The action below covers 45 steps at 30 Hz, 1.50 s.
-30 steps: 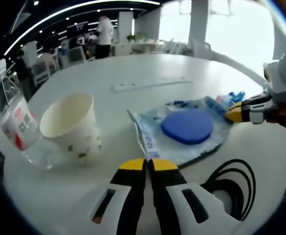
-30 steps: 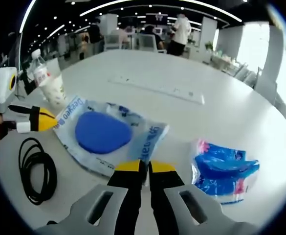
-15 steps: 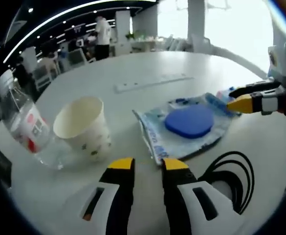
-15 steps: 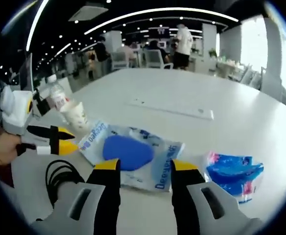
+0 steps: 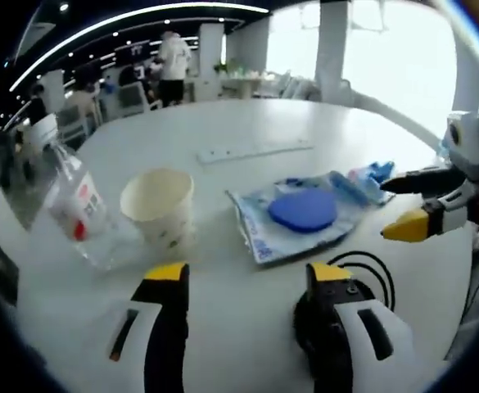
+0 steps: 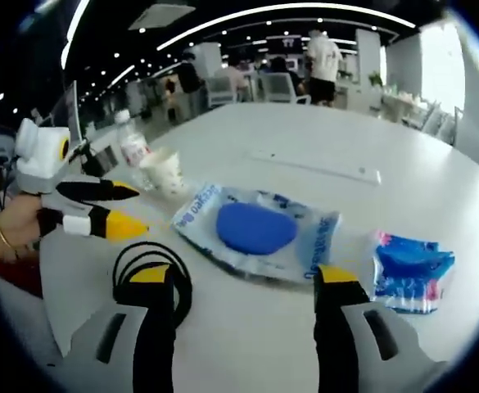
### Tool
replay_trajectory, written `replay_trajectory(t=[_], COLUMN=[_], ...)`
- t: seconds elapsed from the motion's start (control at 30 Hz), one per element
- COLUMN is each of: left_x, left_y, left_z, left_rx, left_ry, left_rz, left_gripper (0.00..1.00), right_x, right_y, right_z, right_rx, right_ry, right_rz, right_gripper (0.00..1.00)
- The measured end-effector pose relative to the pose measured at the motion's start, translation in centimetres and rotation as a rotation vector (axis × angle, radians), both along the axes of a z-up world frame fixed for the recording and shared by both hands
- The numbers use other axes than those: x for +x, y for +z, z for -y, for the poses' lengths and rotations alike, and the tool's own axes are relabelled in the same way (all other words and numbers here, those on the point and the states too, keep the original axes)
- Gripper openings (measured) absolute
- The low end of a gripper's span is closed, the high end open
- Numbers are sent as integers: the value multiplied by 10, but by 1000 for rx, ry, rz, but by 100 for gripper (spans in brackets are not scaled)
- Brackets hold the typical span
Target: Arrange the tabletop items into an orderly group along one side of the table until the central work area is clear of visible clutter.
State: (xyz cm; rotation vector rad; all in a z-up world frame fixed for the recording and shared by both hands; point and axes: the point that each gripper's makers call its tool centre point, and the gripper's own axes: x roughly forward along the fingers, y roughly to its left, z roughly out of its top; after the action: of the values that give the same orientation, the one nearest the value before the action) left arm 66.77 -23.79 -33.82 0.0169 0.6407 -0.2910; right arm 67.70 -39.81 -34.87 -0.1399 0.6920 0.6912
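While both hover above the table (image 5: 247, 123):
Left gripper (image 5: 249, 275): jaws wide apart, holding nothing.
Right gripper (image 6: 246, 277): jaws wide apart, holding nothing.
Pouch (image 6: 255, 232): flat, between them.

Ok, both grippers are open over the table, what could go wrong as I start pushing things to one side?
The paper cup stands open and light, close beside the water bottle; a nudge could tip either. The black cable coil lies by the right gripper and may snag a jaw. The wrapped blue pad could slide.

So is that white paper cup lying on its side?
No, the white paper cup stands upright on the table, its open mouth facing up.
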Motion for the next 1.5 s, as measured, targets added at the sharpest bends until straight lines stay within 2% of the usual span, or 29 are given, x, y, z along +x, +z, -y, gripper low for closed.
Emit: replay_trajectory(t=[0.13,0.27,0.53,0.67,0.8,0.93,1.03,1.5], left_x=[-10,-20,-38,-46,-56,-64,-69,-96], left_y=[15,24,35,39,41,31,30,41], left_z=[1,-1,2,8,12,7,4,1], left_rx=[-39,-8,-30,-41,-43,10,3,6], left_ry=[8,-11,-24,-38,-57,-82,-81,-110], left_rz=[31,57,59,59,48,38,29,19], left_gripper=[67,76,94,98,99,99,99,98], right_x=[-18,-28,-43,-50,-53,-55,-56,-52], right_y=[-8,-15,-24,-29,-34,-41,-45,-49], right_z=[-9,-14,-22,-24,-27,-31,-34,-39], right_rx=[-8,-22,-35,-43,-55,-47,-42,-90], right_ry=[39,57,75,90,98,87,82,60], right_rz=[-29,-45,-65,-72,-77,-101,-112,-95], right_gripper=[70,71,71,68,64,61,59,44])
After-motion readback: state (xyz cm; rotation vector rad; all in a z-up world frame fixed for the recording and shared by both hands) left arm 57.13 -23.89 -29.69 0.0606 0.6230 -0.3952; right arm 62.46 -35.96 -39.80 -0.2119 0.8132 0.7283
